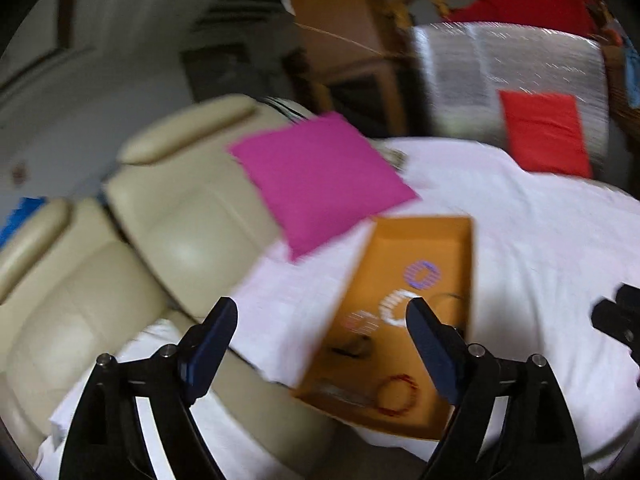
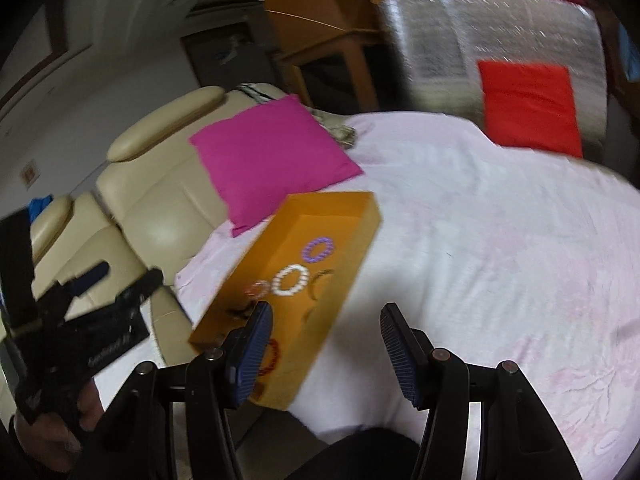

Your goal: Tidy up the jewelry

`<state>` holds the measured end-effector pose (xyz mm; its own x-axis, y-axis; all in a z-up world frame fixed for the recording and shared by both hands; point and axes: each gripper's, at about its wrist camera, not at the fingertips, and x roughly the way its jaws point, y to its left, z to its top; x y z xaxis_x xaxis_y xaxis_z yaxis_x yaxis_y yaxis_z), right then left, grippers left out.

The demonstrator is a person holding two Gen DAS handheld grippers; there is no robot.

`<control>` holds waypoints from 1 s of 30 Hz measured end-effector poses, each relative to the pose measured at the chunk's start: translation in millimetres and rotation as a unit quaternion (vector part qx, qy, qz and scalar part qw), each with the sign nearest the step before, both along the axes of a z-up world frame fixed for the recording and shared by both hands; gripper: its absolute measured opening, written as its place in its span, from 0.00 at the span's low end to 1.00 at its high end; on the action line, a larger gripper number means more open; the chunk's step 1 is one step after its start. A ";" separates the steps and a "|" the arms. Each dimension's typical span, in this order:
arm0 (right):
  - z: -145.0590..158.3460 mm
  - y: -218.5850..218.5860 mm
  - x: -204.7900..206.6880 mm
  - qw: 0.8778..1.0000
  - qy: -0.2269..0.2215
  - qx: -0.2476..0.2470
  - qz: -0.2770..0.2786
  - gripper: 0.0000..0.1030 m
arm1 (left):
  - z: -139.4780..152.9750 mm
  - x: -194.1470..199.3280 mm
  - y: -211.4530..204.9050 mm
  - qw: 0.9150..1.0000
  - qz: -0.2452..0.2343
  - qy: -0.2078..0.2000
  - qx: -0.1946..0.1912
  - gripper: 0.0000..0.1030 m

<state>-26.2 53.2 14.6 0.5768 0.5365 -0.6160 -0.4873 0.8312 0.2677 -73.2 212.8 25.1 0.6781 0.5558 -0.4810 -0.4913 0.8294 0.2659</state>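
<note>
A: Item one, the container?

B: An orange tray [image 2: 362, 210] is sitting on the white cloth [image 2: 500, 248] covering the table, its far corner just beside a magenta cushion [image 2: 268, 152].

A: Contents?

B: A purple bead bracelet [image 2: 318, 250] is lying toward the far end, a white bead bracelet [image 2: 291, 280] next to it, a small pinkish one [image 2: 257, 289] beside that, and a red bead bracelet [image 1: 398, 395] is resting at the near end. A thin dark ring [image 2: 321, 280] is lying to the right of the white one. Other small pieces are too blurred to name.

A: Left gripper [image 1: 322, 318]?

B: Its jaws are standing wide apart with nothing between them, hanging over the near left side of the tray.

A: Right gripper [image 2: 327, 330]?

B: It is standing partly open, holding nothing, above the tray's near right edge and the cloth.

A: Surroundings?

B: A cream leather sofa [image 1: 180, 216] is standing to the left, and a red cushion [image 2: 530, 104] is leaning at the far side.
</note>
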 end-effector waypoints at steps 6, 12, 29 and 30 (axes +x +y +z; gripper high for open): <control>25.7 21.2 -35.5 1.000 -0.019 -0.006 0.012 0.59 | 38.6 -50.0 21.9 0.998 0.034 -0.053 0.016 0.84; 48.6 37.3 -65.5 0.999 -0.039 -0.010 0.020 0.59 | 59.8 -85.0 36.2 0.995 0.057 -0.072 0.038 0.84; 35.4 67.5 -76.4 0.999 -0.032 -0.037 0.012 0.60 | 62.5 -98.2 50.8 0.995 0.062 -0.068 0.026 0.85; 35.0 67.6 -75.7 0.999 -0.033 -0.037 0.010 0.60 | 61.3 -98.0 51.2 0.995 0.064 -0.068 0.027 0.85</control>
<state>-101.9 120.8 49.6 0.6071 0.5017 -0.6162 -0.5176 0.8381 0.1725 -171.3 264.0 86.4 0.6571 0.6639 -0.3570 -0.6263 0.7444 0.2315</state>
